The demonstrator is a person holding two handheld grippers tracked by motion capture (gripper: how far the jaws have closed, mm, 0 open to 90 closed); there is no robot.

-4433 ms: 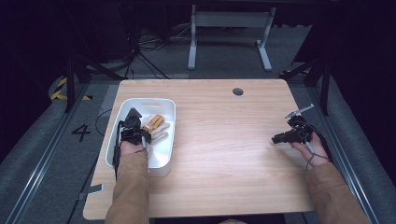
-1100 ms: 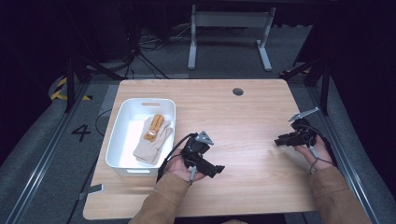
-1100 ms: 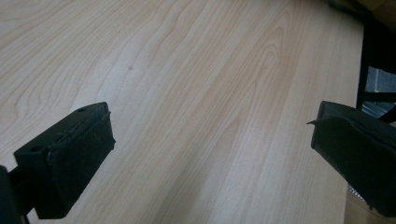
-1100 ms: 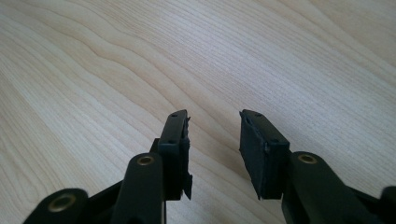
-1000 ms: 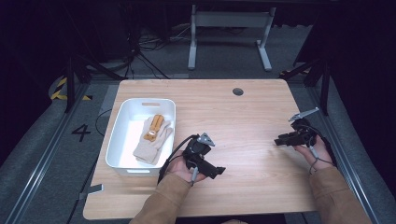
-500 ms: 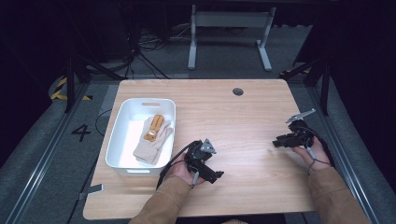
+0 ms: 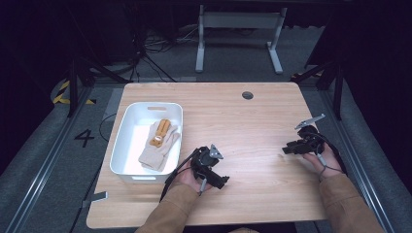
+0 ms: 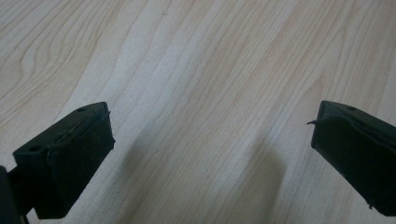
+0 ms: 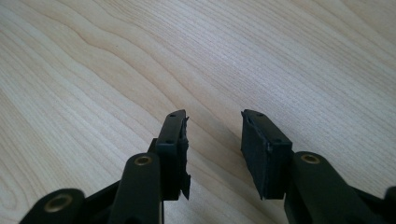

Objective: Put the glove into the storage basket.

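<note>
With the gloves lying in the white bin at centre left, the left gripper, jaws wide and empty, should settle flat on the table at lower centre, while the right gripper, partly open and empty, rests at right.

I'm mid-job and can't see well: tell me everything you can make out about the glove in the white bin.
The glove is a beige, knit-looking work glove with an orange-brown patch toward its finger end. It lies flat and limp in the right half of the white bin, fingers pointing toward the far end, cuff toward the person. Its right edge lies against the bin's right wall. It may be more than one glove stacked; the high view is too coarse to tell. Neither gripper touches it.
</note>
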